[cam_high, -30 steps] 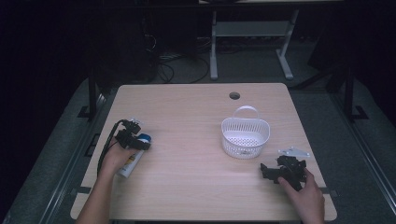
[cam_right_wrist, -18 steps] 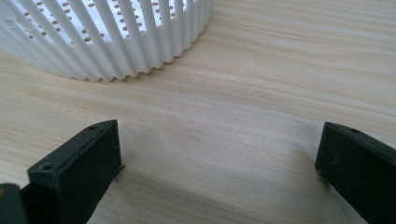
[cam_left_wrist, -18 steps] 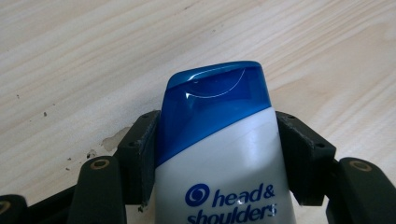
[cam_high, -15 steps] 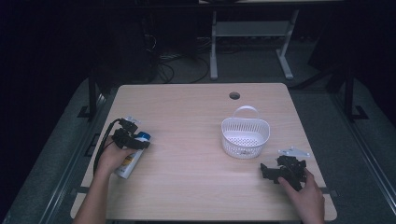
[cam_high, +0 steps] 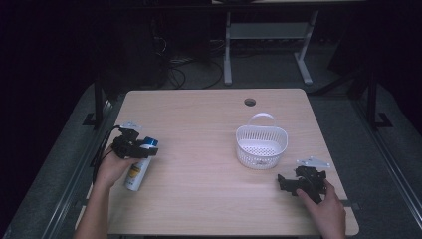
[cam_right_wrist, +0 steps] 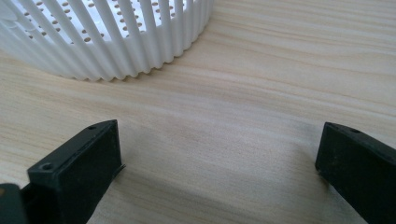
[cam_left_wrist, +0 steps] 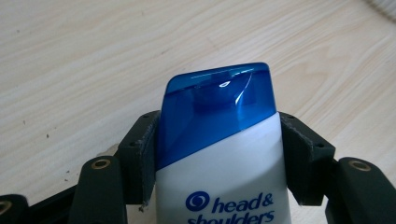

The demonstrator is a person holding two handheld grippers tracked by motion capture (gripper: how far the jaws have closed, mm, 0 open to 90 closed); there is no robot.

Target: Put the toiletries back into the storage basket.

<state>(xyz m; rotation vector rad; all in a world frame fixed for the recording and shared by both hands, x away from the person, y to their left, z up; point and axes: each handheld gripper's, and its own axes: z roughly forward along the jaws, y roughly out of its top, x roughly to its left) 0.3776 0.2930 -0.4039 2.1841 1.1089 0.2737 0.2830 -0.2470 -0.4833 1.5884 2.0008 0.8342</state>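
My left gripper (cam_left_wrist: 219, 154) pinches the shampoo bottle (cam_left_wrist: 222, 158) just below its blue cap (cam_left_wrist: 217, 102), at the table's (cam_high: 209, 129) left edge; my right gripper (cam_right_wrist: 219, 158), spread and empty, rests beside the white basket (cam_high: 261, 145); gripped so high, the smooth bottle may swing or slip free.

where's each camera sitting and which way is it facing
High view: above the person's side, looking forward and down on the table; both forearms, left gripper and right gripper show.
Left gripper view: rides the left gripper, looking along its jaws clamped on the shampoo bottle.
Right gripper view: rides the right gripper, low over the wood, facing the white basket; open jaws show.
Shared: the high and left gripper views both show the bottle; the high and right both show the basket.
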